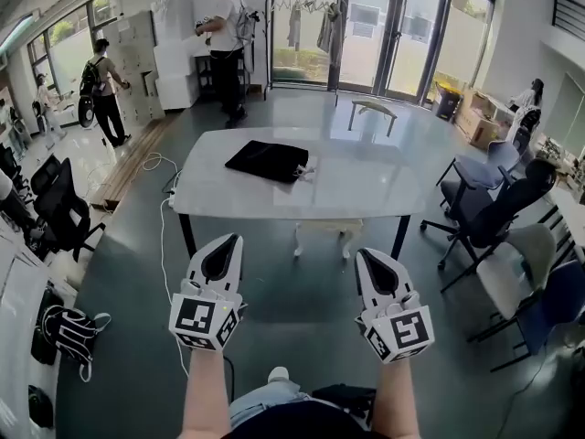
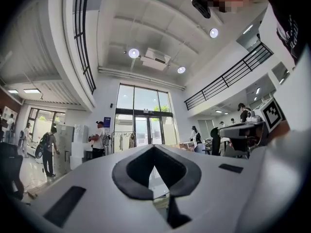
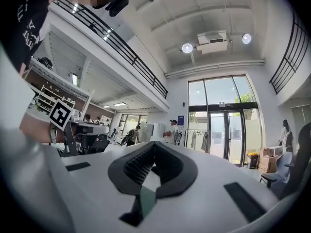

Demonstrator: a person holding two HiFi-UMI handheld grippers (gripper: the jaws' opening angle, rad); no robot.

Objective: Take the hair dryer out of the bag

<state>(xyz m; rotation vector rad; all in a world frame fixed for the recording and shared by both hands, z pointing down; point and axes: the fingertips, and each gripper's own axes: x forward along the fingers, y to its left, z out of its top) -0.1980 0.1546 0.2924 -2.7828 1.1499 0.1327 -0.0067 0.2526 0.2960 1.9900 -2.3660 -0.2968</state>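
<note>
Head view shows the left gripper (image 1: 228, 242) and right gripper (image 1: 367, 256) nearest, fingers pressed together on nothing, well short of the bench (image 1: 384, 186) bearing the black bag (image 1: 267, 161), so the unseen hair dryer is presumably inside, nothing yet done.

The bag (image 1: 268, 161), at twelve o'clock from the person, is plain black; the table (image 1: 384, 186) under it is glossy white with black legs; the left gripper (image 1: 232, 240) and the right gripper (image 1: 364, 254) are white, with black jaw linings and black-on-white square marker patterns; the floor (image 1: 302, 309) is dark grey; an office chair (image 1: 64, 210) at nine o'clock is black; a chair (image 1: 477, 170) at two o'clock is slate blue; a bystander (image 1: 226, 35) at eleven o'clock wears a white shirt and black trousers.
</note>
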